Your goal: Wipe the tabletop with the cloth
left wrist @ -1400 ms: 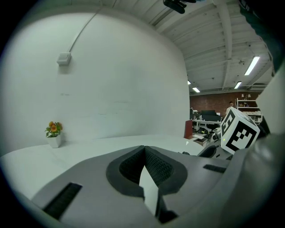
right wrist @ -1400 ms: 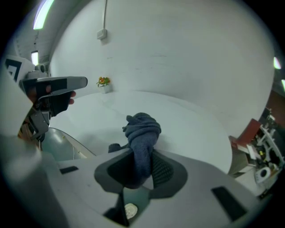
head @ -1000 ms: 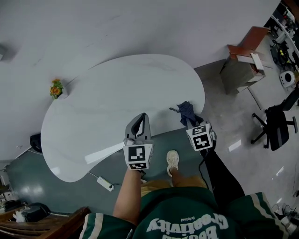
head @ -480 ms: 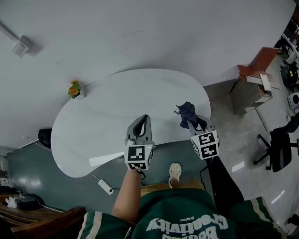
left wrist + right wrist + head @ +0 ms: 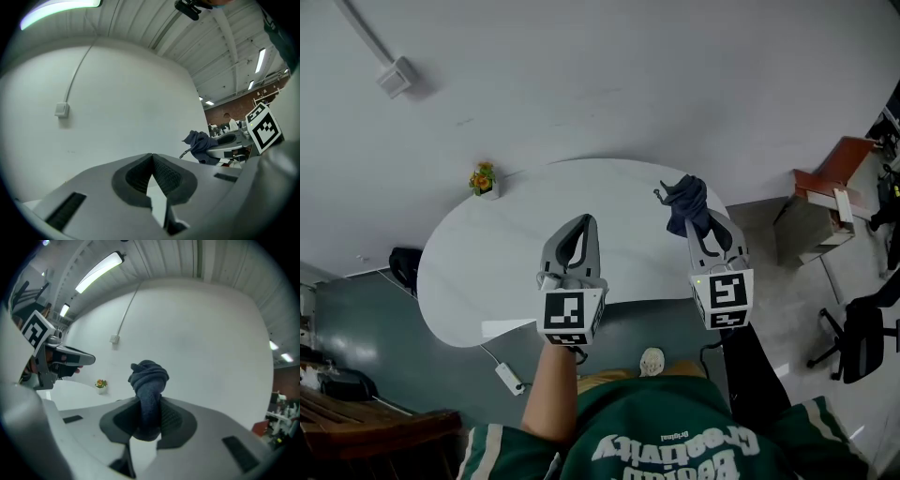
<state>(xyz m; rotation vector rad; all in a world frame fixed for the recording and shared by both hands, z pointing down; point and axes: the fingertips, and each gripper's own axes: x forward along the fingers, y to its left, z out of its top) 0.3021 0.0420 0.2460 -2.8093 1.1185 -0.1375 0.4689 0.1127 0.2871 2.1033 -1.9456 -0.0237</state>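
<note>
Upper left of the head view, a wall box [image 5: 395, 75] on a conduit sits on the grey wall. Below it, a small pot of orange flowers [image 5: 484, 178] stands at the far left edge of the white oval tabletop [image 5: 487, 253], and a white power strip [image 5: 508, 378] lies on the floor at lower left. At centre, the left gripper [image 5: 580, 225] hangs over the near part of the tabletop; in its own view its jaws [image 5: 152, 159] meet at the tips with nothing between them. To the right, the right gripper [image 5: 705, 214] is clamped on the dark blue cloth [image 5: 686, 204], which bunches into a knot beyond the pads [image 5: 149, 380]. The cloth sits over the tabletop's far right edge and seems raised off the surface, though contact is hard to judge from above. Far right, a brown-topped cabinet [image 5: 825, 202] and a black office chair [image 5: 862, 337] stand on the floor
</note>
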